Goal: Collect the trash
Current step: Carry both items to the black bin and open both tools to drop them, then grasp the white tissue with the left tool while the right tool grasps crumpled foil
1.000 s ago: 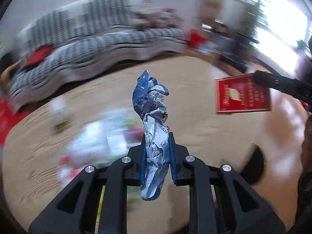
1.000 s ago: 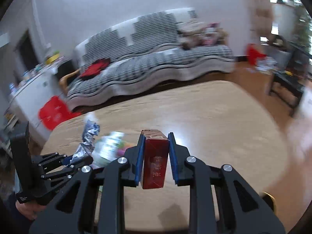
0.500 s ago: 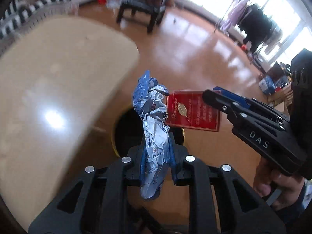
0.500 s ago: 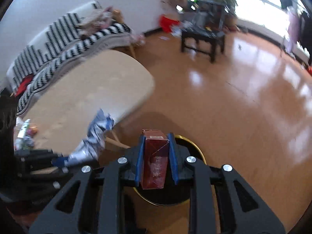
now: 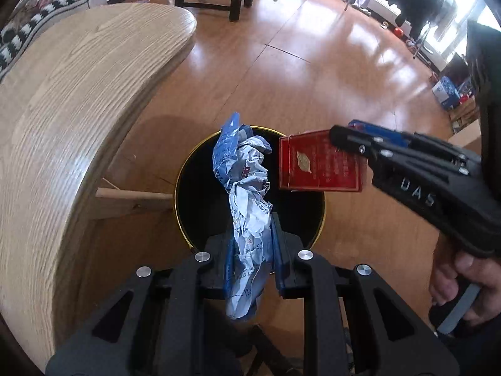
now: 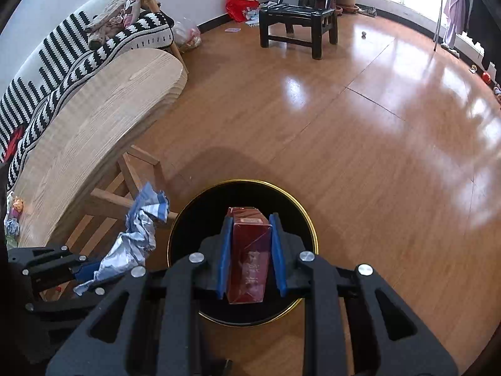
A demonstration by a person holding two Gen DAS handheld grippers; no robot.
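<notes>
My left gripper [image 5: 252,228] is shut on a crumpled blue and silver wrapper [image 5: 245,188] and holds it over the black bin with a gold rim [image 5: 194,194] on the floor. My right gripper [image 6: 249,235] is shut on a red box [image 6: 249,250] and holds it above the same bin [image 6: 300,216]. In the left wrist view the red box [image 5: 316,166] and the right gripper [image 5: 338,136] hang over the bin's right side. In the right wrist view the wrapper [image 6: 137,238] and the left gripper [image 6: 84,271] sit at the bin's left edge.
A wooden table [image 5: 72,100] stands left of the bin, its leg frame [image 6: 125,188] close to the rim. Small litter [image 6: 12,216] lies on the tabletop. A black chair [image 6: 297,18], a striped sofa [image 6: 62,53] and shiny wood floor [image 6: 375,125] lie beyond.
Both grippers swung from above the table to over the floor bin, still holding the wrapper and red box. Since half a second ago they have come lower and more centred over the bin.
</notes>
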